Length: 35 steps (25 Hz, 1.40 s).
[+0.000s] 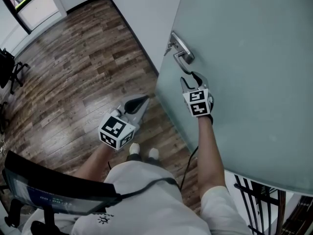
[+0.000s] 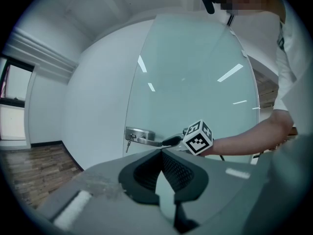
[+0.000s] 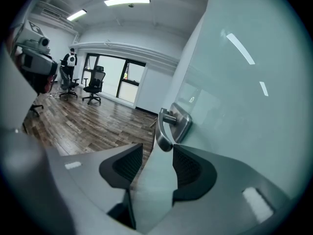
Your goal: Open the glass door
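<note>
Fingers [image 3: 193, 168], right gripper [image 3: 158, 148]: released, apart; silver lever handle [image 3: 168, 126] of frosted glass door [image 3: 244, 106] near tips. Left gripper [image 2: 161, 152]: clenched.

Floor [image 1: 73, 72] is laid in dark, glossy wood planks. White wall [image 1: 142, 9] is met along a black baseboard [image 1: 129, 28]. A dark-framed window [image 1: 34, 4] is seen at the floor's far corner. A black chair [image 1: 9, 70] is placed at the floor's left edge. Across the room, two office chairs [image 3: 93, 84] are stood before a wide window [image 3: 110, 80]. White ceiling [image 3: 161, 18] is lit by strip lights [image 3: 127, 0]. A moulding [image 2: 34, 50] is run along the wall top.
</note>
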Tool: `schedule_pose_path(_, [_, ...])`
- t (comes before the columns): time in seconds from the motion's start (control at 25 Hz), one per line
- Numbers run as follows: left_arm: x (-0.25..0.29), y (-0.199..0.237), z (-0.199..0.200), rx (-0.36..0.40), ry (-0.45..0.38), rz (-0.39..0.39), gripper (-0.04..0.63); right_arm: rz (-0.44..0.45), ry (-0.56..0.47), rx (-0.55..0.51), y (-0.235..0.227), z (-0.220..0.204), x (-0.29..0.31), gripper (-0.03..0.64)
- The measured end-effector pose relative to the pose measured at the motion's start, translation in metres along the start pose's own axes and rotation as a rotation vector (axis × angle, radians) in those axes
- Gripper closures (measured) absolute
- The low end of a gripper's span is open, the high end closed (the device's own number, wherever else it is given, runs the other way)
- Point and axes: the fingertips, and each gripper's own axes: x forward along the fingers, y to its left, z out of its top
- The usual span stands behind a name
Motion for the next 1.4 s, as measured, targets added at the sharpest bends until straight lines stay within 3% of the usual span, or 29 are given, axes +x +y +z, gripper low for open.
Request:
schedule_pose_path(0.12, [-0.008,-0.011,0.011,0.006,-0.030,-0.009,0.592,0.001,-0.028,0.048,0.006,-0.006,-0.035,0.420])
schedule_pose_path(0.28, [-0.021,-0.020,0.028,0.018,-0.064,-0.013,0.592,0.072,-0.152,0.187,0.046,0.019,-0.092,0.439])
schedule_pose_path(0.4, [-0.030,-0.028,0.040,0.014,-0.091,-0.015,0.592,0.131,-0.256,0.305,0.077,0.044,-0.131,0.546])
schedule_pose_path(0.6, [-0.037,-0.041,0.054,0.019,-0.130,-0.029,0.592,0.208,-0.381,0.449,0.108,0.068,-0.180,0.591])
schedule_pose_path(0.92, [-0.036,-0.048,0.052,0.011,-0.155,-0.023,0.592,0.155,-0.472,0.465,0.100,0.072,-0.221,0.607])
schedule_pose_path(1.4, [-0.047,-0.044,0.047,0.014,-0.156,0.012,0.592,0.162,-0.461,0.451,0.105,0.070,-0.214,0.609])
